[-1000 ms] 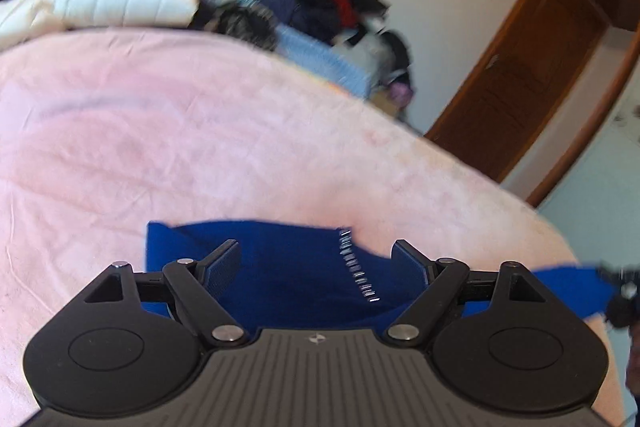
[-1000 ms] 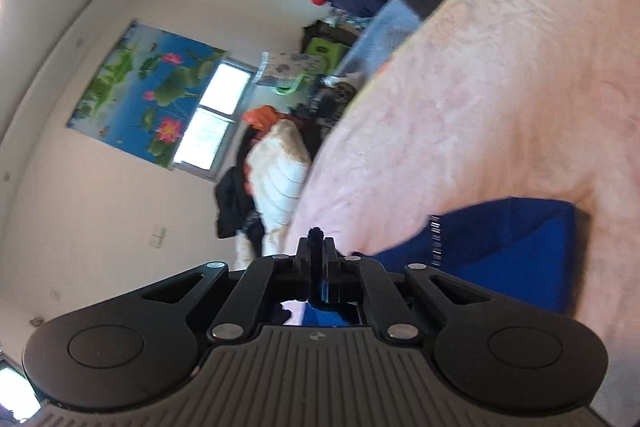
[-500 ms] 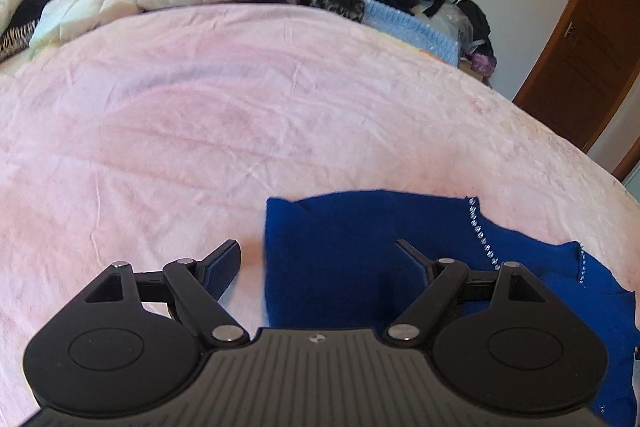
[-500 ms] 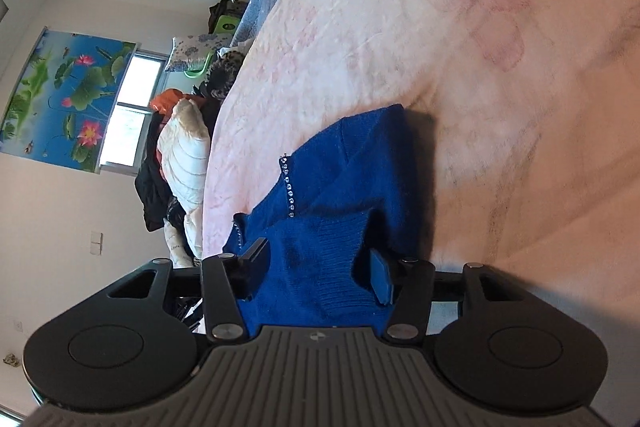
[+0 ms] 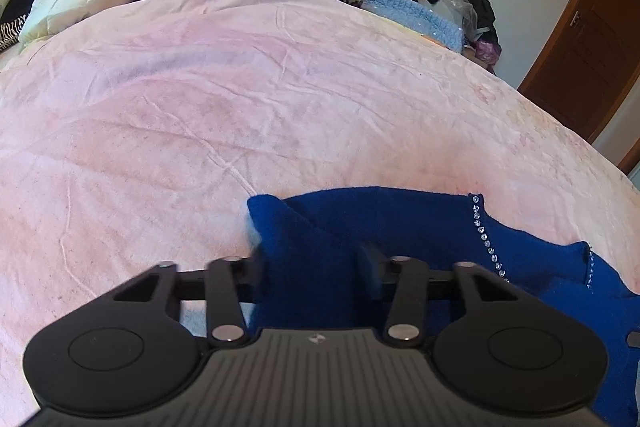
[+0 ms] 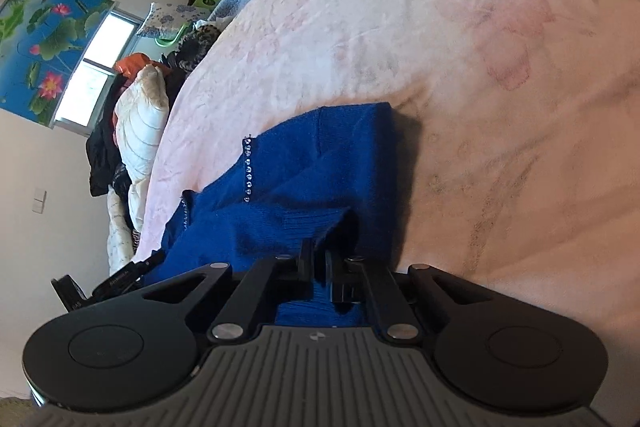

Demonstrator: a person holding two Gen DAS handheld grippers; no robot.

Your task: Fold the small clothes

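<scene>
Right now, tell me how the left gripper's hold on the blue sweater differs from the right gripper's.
The left gripper has a thick bunch of the blue sweater between its fingers, which stand apart; the right gripper pinches a thin edge, its fingers almost together. The left has just been closing; the right opened and closed again. The left views the pink bedspread upright; the right's view is tilted. Both grip the same sweater.

Soft daylight fills the room, entering through a window (image 6: 94, 67) that burns out to white in the right wrist view. The pink bedspread (image 5: 240, 99) is evenly lit, with a faint shadow beside the blue knit garment (image 6: 332, 163). Fisheye distortion bows the bed and wall lines, corners darken, and both pictures are sharp with little blur.
</scene>
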